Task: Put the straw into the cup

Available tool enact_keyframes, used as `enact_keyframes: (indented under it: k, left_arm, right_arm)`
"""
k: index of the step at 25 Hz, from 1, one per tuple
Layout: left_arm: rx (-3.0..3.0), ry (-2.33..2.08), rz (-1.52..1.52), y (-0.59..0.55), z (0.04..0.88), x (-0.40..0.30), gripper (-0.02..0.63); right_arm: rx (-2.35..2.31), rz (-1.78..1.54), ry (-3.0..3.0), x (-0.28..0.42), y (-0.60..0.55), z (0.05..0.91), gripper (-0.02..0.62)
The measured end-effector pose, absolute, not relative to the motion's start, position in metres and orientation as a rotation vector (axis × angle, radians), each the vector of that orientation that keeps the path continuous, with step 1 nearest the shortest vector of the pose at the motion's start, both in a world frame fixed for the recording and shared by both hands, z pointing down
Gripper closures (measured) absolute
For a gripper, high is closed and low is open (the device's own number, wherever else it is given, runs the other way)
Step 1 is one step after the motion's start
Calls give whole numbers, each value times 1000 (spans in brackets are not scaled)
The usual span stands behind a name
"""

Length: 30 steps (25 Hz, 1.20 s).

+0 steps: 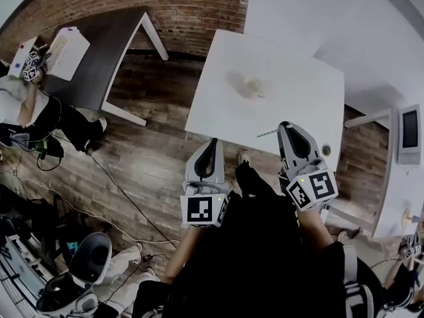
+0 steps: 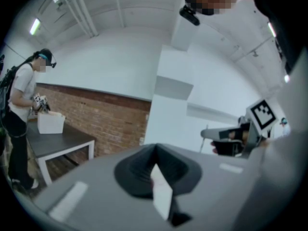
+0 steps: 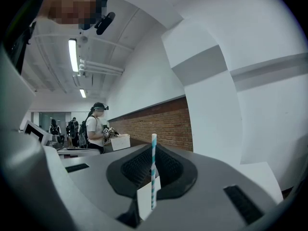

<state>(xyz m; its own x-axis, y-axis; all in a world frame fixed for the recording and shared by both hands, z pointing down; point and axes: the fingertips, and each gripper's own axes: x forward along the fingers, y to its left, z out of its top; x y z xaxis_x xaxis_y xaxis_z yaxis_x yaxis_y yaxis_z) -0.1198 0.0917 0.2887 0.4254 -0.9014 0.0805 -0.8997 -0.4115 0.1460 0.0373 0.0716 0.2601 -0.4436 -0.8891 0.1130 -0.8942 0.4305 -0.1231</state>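
White table (image 1: 298,58) ahead of me, brick wall and wood floor around it. My left gripper (image 1: 212,144) has its jaws pressed together on nothing; I judge it's a spare hand, waiting short of the table edge. The cup (image 1: 254,87) stands mid-table, well apart from both tools. My right gripper (image 1: 285,126) pinches the striped straw (image 1: 267,133) crosswise, most of its length sticking out leftward, probably so the free end can be aimed into the cup.

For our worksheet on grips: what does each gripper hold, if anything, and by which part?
The right gripper pinches the striped straw near one end, the rest sticking out sideways. The left gripper holds nothing; its jaws are together.
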Motion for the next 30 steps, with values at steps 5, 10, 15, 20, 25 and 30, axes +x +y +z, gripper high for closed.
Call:
enact_keyframes:
  k: [5, 10, 15, 20, 25, 30]
  left_arm:
    - [2502, -1585, 5, 55, 292, -110, 601]
    - [2493, -1574, 1, 18, 295, -95, 601]
    - [2468, -1594, 30, -16, 307, -75, 601]
    - [2452, -1592, 75, -47, 321, -55, 601]
    - [2411, -1634, 109, -70, 332, -39, 601]
    - [2383, -1665, 146, -84, 343, -36, 601]
  right_arm:
    - [1629, 279, -2626, 42, 32, 268, 574]
    - [1614, 311, -2625, 54, -6, 276, 574]
    - [1594, 364, -2622, 71, -40, 292, 574]
    - [1562, 408, -2634, 85, -74, 310, 574]
    - [1516, 469, -2640, 96, -100, 336, 574]
    - [1472, 501, -2663, 97, -119, 346, 574]
